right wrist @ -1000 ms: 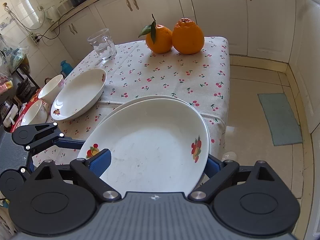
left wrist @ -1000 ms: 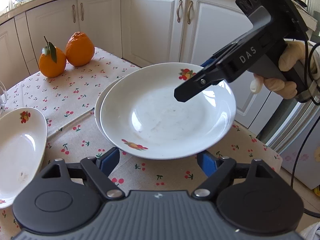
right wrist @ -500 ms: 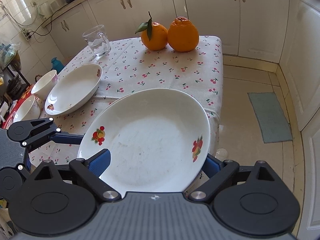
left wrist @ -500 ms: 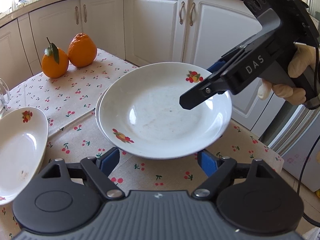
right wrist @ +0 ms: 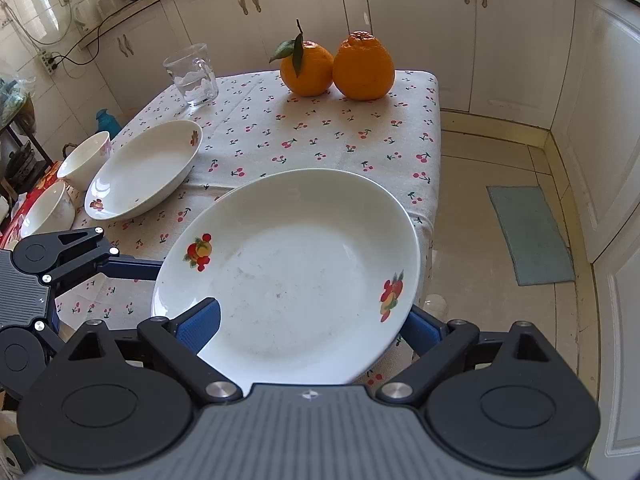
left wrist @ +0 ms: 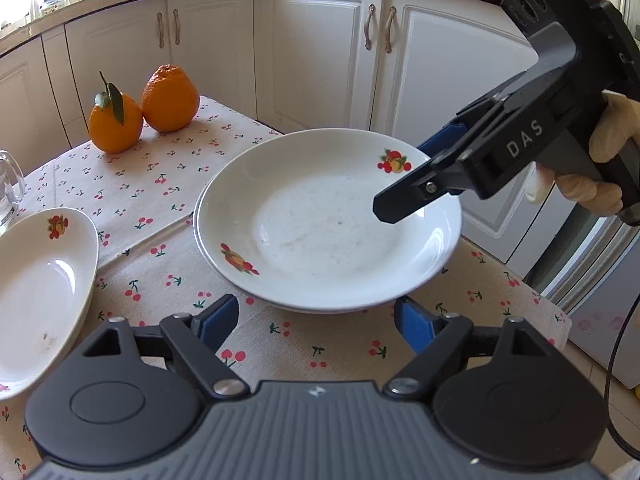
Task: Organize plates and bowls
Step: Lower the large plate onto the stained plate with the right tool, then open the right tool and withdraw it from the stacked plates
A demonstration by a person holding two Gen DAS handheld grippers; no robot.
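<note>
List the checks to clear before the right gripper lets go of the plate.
1. Grip: ok. The right gripper is clamped on the top plate at its rim.
2. Alignment: ok. Only a thin edge of the lower plate shows under it.
3. Fully seated: cannot tell. The contact is hidden.
4. Left gripper: ok. It is open, short of the stack and touching nothing.
5. Oval dish: ok. It is apart from the stack.
</note>
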